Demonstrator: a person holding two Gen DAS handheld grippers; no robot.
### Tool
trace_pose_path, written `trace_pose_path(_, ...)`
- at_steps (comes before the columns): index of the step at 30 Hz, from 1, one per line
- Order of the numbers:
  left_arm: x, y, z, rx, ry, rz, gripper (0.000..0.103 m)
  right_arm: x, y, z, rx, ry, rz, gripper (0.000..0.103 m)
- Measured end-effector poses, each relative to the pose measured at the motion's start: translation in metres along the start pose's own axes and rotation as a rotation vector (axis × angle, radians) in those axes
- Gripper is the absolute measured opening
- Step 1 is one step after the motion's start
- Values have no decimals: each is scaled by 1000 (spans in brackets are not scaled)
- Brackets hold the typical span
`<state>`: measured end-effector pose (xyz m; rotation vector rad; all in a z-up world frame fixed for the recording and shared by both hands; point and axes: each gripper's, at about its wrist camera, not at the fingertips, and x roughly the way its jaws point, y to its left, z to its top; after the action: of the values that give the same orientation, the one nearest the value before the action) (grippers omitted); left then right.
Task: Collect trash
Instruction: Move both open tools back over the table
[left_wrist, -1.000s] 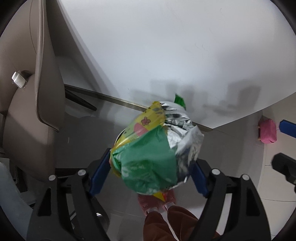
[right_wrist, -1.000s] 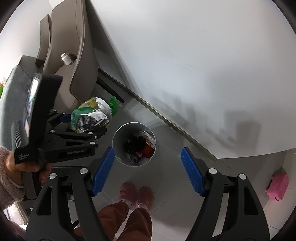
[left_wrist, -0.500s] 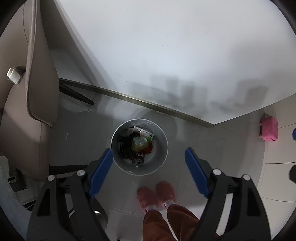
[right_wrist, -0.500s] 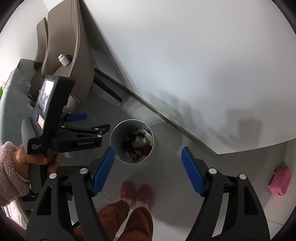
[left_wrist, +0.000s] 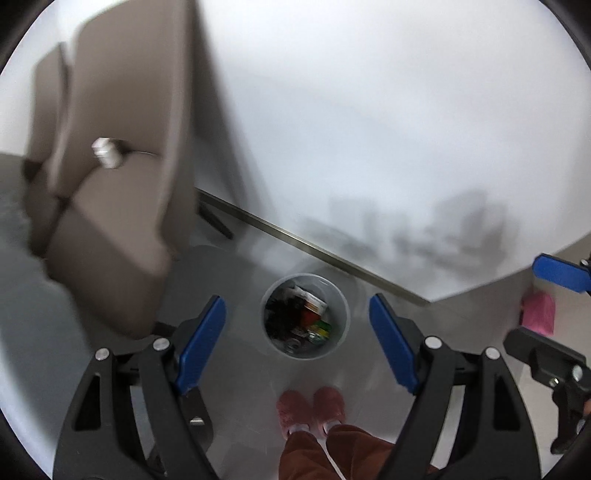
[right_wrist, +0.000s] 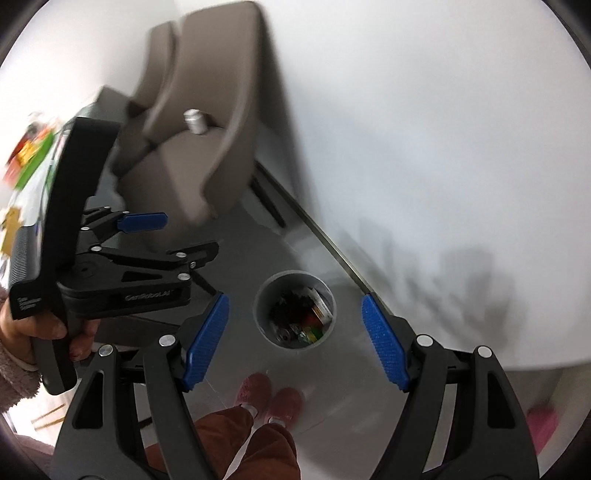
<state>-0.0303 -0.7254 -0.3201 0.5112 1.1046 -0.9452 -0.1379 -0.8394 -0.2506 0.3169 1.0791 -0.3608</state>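
Observation:
A grey round bin (left_wrist: 334, 347) stands on the floor beside the white table and holds mixed trash (left_wrist: 299, 321). It also shows in the right wrist view (right_wrist: 266, 291). My left gripper (left_wrist: 297, 339) is open and empty, high above the bin. My right gripper (right_wrist: 295, 336) is open and empty, also above the bin. The left gripper's body (right_wrist: 122, 273) shows at the left of the right wrist view, held in a hand. The green and foil snack bag lies inside the bin among the trash.
A white round table (left_wrist: 369, 129) fills the upper right. A taupe chair (left_wrist: 122, 184) stands to the left of the bin. My pink slippers (left_wrist: 312, 410) are on the floor below it. A pink object (left_wrist: 537, 312) lies on the floor at the right.
One second ago my left gripper held the green and foil snack bag. It opened and the bag fell into the bin. Both grippers have since swung to the left, blurring the views.

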Motion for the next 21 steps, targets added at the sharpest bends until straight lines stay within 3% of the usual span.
trace_pose_path(6, -77, 49, -27, -182, -95, 107, 80, -15, 57, 25, -173, -45, 96, 72)
trace_pose_path(14, -166, 117, -119, -478, -178, 279, 80, -24, 163, 42, -437, -75, 253, 72)
trace_pose_path(21, -231, 164, -206, -688, -227, 399, 80, -36, 278, 31, -653, -77, 382, 72)
